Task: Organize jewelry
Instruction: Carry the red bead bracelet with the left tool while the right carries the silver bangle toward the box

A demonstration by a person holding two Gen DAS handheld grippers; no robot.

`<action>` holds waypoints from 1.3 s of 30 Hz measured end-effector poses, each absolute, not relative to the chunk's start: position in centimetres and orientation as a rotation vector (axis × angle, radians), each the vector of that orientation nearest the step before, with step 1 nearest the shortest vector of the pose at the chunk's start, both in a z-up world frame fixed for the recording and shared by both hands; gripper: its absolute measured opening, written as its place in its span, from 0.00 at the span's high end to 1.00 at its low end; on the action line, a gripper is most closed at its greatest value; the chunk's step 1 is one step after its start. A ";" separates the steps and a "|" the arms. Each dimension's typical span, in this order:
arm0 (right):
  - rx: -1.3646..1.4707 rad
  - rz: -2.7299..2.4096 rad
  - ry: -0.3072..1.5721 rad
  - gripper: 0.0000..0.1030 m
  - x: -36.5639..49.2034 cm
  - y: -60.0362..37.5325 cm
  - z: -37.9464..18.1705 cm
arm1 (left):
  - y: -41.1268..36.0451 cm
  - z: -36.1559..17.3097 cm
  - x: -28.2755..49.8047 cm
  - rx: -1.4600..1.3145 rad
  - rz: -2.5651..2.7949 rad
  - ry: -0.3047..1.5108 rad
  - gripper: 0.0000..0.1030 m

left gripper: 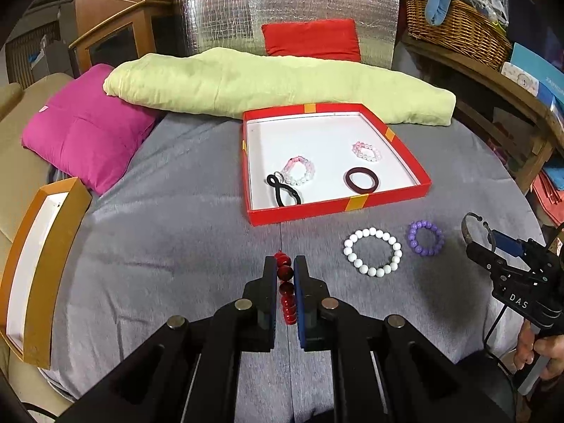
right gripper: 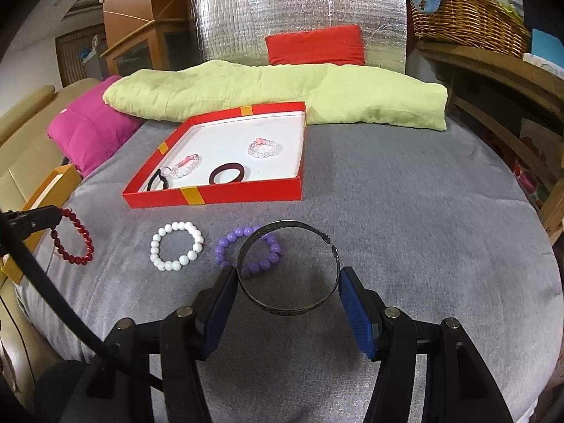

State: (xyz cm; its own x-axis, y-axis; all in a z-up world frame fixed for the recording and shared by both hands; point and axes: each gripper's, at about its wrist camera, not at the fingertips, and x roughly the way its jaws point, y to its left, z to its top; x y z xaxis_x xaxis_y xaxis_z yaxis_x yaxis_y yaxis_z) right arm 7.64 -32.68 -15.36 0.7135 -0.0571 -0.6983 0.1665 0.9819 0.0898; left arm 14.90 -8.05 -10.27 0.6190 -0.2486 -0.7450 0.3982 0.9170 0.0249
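My left gripper is shut on a red bead bracelet, held above the grey cloth; the bracelet also shows in the right wrist view. My right gripper is shut on a dark metal cuff bangle that spans the gap between its pads; the bangle also shows in the left wrist view. A white bead bracelet and a purple bead bracelet lie on the cloth. The red tray holds two pink-clear bead bracelets, a black hair tie and a dark red ring band.
An orange box lid sits at the left edge. A green folded blanket, a magenta cushion and a red cushion lie behind the tray. A wicker basket stands on a wooden shelf at right.
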 end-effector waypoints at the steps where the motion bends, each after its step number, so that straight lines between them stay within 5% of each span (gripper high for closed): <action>1: 0.154 -0.122 0.766 0.40 7.8 -32.7 -15.2 | -8.1 -10.2 15.0 0.197 -0.375 0.822 0.91; 39: 0.148 -0.032 0.727 0.40 11.9 -31.0 -12.5 | -9.1 -8.6 19.9 0.221 -0.385 0.805 0.91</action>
State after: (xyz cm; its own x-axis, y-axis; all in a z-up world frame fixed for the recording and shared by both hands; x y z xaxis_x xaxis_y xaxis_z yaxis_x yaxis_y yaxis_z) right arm 11.91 -31.02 -12.48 0.7469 0.0225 -0.6646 0.0805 0.9890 0.1240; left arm 19.92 -9.14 -8.59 0.6290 -0.2503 -0.7360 0.4162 0.9081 0.0469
